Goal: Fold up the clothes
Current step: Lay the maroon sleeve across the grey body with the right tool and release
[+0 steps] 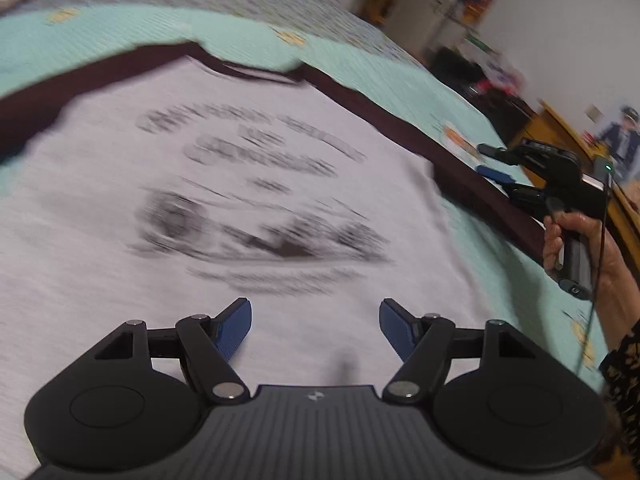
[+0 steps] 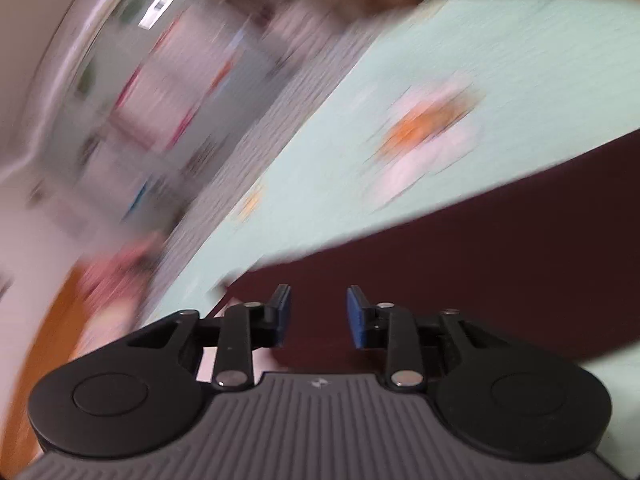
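A white T-shirt [image 1: 120, 260] lies spread flat, front up, on a bed covered by a mint-green bedspread [image 1: 100, 36]. Its chest carries a dark grey print of curved lettering over a picture, too blurred to read. The sleeves and the neckband are dark maroon: the right sleeve [image 1: 460, 168] runs along the shirt's right edge toward the bed's side, and in the right wrist view that same maroon sleeve [image 2: 480, 280] fills the lower right, lying on the green cloth beside an orange-and-white motif [image 2: 428, 128].

The left hand-held gripper [image 1: 315, 320] hovers over the lower part of the shirt's white front, its blue pads [image 1: 236, 326] standing wide apart with only cloth seen beyond them and nothing pinched. The right hand-held gripper [image 2: 319, 316] sits over the maroon sleeve, jaws partly open, a clear gap between the pads and nothing held. From the left wrist view it appears at the bed's right edge [image 1: 490, 160], gripped by a hand [image 1: 560, 236].
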Available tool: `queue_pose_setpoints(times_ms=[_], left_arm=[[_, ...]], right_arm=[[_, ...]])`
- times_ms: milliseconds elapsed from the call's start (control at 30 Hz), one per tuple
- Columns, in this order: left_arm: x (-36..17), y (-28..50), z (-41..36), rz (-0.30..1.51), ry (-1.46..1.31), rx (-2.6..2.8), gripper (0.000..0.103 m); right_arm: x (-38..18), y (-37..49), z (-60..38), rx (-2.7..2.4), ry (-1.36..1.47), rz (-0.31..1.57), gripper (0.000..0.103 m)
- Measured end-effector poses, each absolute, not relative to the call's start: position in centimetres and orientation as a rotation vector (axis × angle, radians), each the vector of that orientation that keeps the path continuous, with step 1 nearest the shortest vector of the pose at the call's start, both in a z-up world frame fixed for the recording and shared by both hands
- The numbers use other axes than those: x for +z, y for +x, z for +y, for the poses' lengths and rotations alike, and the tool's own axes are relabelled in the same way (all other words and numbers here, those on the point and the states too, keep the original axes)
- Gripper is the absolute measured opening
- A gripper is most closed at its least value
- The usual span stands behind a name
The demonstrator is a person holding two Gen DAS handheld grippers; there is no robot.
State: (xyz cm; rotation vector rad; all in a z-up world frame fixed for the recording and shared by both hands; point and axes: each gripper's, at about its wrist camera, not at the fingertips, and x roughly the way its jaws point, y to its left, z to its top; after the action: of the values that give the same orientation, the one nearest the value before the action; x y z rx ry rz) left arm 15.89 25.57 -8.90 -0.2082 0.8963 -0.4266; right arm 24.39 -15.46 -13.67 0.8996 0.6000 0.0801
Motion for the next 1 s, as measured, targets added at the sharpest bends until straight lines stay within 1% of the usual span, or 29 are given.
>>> queue_pose_setpoints(times_ms=[67, 100, 133, 200, 233, 267, 300, 333, 433, 500, 600, 633, 667, 800, 833, 867, 900, 967, 1000], left_arm=[[-9.7, 16.6, 27.5, 0.894, -0.206, -0.366, 0.073], [-10.3, 17.0, 28.3, 0.912, -0.210, -0.331, 0.073], [-11.1, 17.3, 29.1, 0.929, -0.226, -0.311, 0.072], [-11.7, 17.2, 30.4, 0.900, -0.291, -0.343, 0.073], [-11.7, 17.0, 30.5, 0.892, -0.289, -0.354, 0.074], [-11.7, 16.9, 30.5, 0.883, -0.285, -0.363, 0.074], [-11.7, 16.6, 30.3, 0.870, -0.271, -0.368, 0.075], [-11.8, 16.4, 30.0, 0.857, -0.256, -0.373, 0.077], [-11.9, 15.8, 29.2, 0.822, -0.188, -0.391, 0.082], [-12.1, 15.5, 28.8, 0.809, -0.146, -0.402, 0.085], [-12.5, 15.3, 28.7, 0.786, -0.127, -0.431, 0.092], [-12.6, 15.3, 28.8, 0.781, -0.129, -0.444, 0.094], [-12.7, 15.4, 28.9, 0.781, -0.135, -0.455, 0.096], [-12.7, 15.7, 30.0, 0.788, -0.214, -0.485, 0.096], [-12.8, 15.8, 30.4, 0.788, -0.240, -0.493, 0.096], [-12.8, 15.8, 30.7, 0.788, -0.261, -0.500, 0.096], [-12.8, 15.9, 30.8, 0.788, -0.271, -0.504, 0.096], [-12.8, 15.9, 31.0, 0.787, -0.292, -0.512, 0.096], [-12.9, 15.9, 31.1, 0.787, -0.300, -0.516, 0.096]], right_arm=[[-16.2, 27.8, -14.9, 0.111, 0.958, 0.681, 0.034], [-17.5, 29.4, -14.8, 0.121, 0.989, 0.722, 0.025], [-18.8, 30.1, -15.4, 0.070, 1.032, 0.732, 0.000], [-20.5, 29.8, -18.2, -0.033, 1.248, 0.595, 0.000], [-20.4, 29.2, -18.8, -0.119, 1.286, 0.538, 0.000], [-19.4, 29.1, -18.5, -0.194, 1.243, 0.531, 0.000], [-17.9, 29.3, -17.6, -0.237, 1.151, 0.548, 0.002], [-16.2, 29.8, -16.2, -0.235, 1.038, 0.565, 0.008], [-13.2, 33.0, -10.9, -0.010, 0.872, 0.622, 0.010], [-12.5, 35.7, -7.4, 0.091, 0.825, 0.690, 0.015], [-14.2, 41.1, -4.4, 0.085, 0.749, 0.802, 0.015], [-15.4, 42.6, -4.0, 0.082, 0.745, 0.838, 0.012], [-15.8, 43.1, -3.7, 0.064, 0.762, 0.831, 0.000], [-15.9, 43.2, -3.3, -0.024, 0.861, 0.767, 0.000], [-16.0, 43.1, -3.3, -0.026, 0.868, 0.768, 0.002], [-15.6, 43.0, -2.7, -0.022, 0.843, 0.757, 0.004], [-15.1, 42.7, -2.0, -0.017, 0.810, 0.740, 0.009], [-14.3, 42.0, -1.0, -0.001, 0.752, 0.717, 0.010], [-14.5, 42.4, -0.6, 0.013, 0.739, 0.747, 0.010]])
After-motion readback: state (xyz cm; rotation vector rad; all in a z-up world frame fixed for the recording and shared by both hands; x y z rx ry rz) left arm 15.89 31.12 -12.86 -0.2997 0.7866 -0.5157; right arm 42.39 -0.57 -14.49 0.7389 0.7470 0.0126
